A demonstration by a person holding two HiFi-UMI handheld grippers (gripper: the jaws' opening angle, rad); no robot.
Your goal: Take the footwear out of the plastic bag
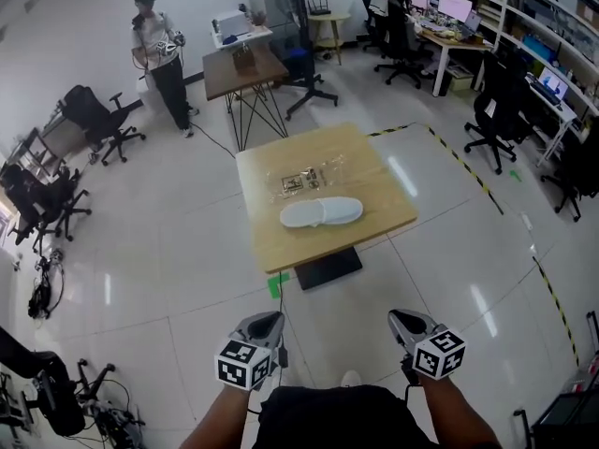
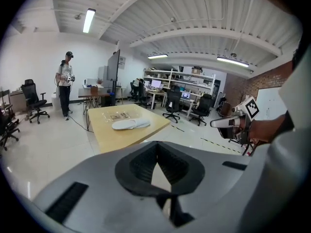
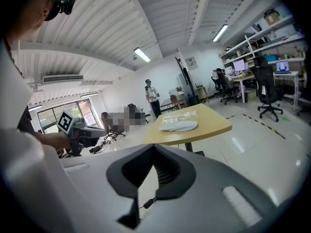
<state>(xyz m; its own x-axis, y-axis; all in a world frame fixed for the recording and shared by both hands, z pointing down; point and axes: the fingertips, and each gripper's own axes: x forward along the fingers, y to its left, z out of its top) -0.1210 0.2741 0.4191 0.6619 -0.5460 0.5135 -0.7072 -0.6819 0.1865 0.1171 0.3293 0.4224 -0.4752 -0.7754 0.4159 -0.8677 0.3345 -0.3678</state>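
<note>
A pair of white slippers lies on the wooden table, with a flat clear plastic bag just beyond them. The slippers and bag show far off in the left gripper view, and likewise the slippers and bag in the right gripper view. My left gripper and right gripper are held close to my body, well short of the table. Both are shut with nothing between the jaws.
A person stands at the back left beside a second table. Office chairs are at the left, desks with monitors and chairs at the right. Yellow-black tape marks the floor.
</note>
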